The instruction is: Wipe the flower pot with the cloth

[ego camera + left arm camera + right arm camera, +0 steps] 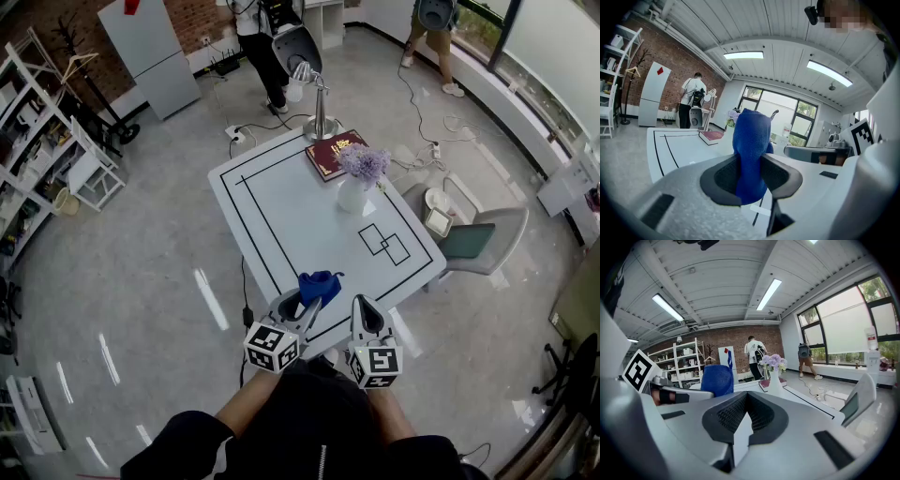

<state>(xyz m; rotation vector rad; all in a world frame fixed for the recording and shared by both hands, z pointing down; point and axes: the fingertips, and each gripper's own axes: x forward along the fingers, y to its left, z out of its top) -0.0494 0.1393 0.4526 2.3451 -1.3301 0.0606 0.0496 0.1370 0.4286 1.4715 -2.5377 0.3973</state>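
A: Head view first. Both tools are on the person's side of the pot [352, 195], well apart from it.

B: And the left tool [751, 174]? Its own view settles it: the jaws are clamped on the blue cloth [751, 138], which stands up bunched between them.

A: The right tool [746, 417] is a different story. Its view shows the jaws closed, tips meeting, nothing between them.

B: That same view catches the pot straight ahead. It's white with purple flowers [772, 362] on top, and the cloth sits to the pot's left.

A: From overhead you get the layout. The pot stands upright on the white table [281, 216], a red book [328, 155] is just behind the pot, and a lamp [317, 103] is farther back.

B: Cloth and pot aren't touching.
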